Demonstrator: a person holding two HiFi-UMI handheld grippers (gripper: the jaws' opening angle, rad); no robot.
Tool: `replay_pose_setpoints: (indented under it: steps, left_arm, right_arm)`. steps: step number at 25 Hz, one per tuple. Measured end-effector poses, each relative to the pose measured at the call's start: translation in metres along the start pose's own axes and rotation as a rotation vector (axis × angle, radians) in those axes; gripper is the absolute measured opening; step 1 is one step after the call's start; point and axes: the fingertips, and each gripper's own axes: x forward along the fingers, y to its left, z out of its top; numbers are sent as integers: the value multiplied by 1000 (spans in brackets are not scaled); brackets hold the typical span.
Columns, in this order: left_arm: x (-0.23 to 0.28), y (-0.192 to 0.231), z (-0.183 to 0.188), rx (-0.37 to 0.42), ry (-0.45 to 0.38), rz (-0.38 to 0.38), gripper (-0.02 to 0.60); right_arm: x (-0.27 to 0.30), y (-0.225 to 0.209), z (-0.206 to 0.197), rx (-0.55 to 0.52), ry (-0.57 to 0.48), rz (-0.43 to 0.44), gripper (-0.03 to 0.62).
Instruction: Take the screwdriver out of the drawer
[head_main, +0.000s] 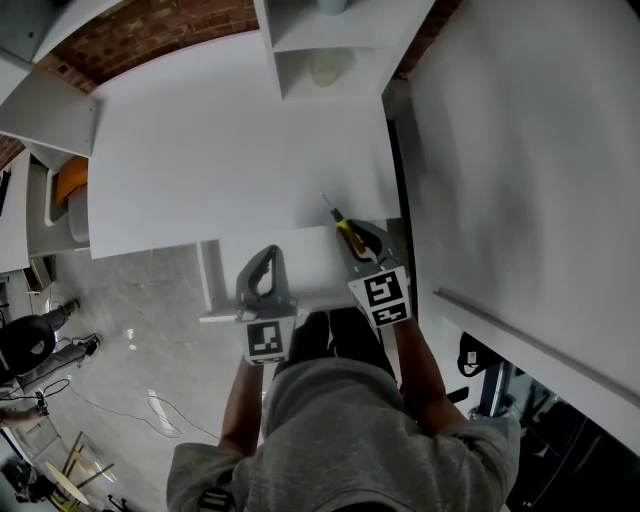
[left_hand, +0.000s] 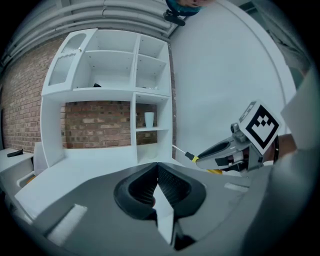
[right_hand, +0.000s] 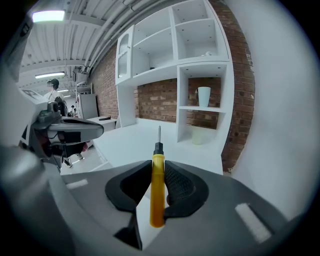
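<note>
Right gripper (right_hand: 158, 171): jaws part-closed, clamped on the yellow handle of the screwdriver (right_hand: 157, 192), with its shaft pointing away from me.
Left gripper (left_hand: 159, 186): I read the jaw tips as together with nothing between them. It hangs just left of the right one.
Screwdriver's place: in the right jaws, above the near right edge of the desk top (head_main: 220, 150).
Drawer: I can't pick it out for certain in any view.
Step in hand: I judge the lift-out done and the carry under way.
Next move: take the tool over bare desk, lower it flat, then open the jaws.
Farther off: the shelf unit (right_hand: 200, 75) at the far side, a cup (right_hand: 203, 96) in one bay.
</note>
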Motion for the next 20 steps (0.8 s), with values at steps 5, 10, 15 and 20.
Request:
replay_pose_setpoints:
  steps: [5,10,15,20]
  left_arm:
    - [33,-9,1,3,40,-8,12]
    - [62,-15,-12,-26,83,6,12]
    - [93,-16,-27,-46,120,23,12]
    - [119,-13,-45,-58,153,44,12]
  right_arm:
    - [15,-37,-4,26,30,-10,83]
    - [35,-64,-18,51,69,9,83]
    - [62,-85,-31,59,109,37,83]
    - [92,-100,-44,62,143,62,83]
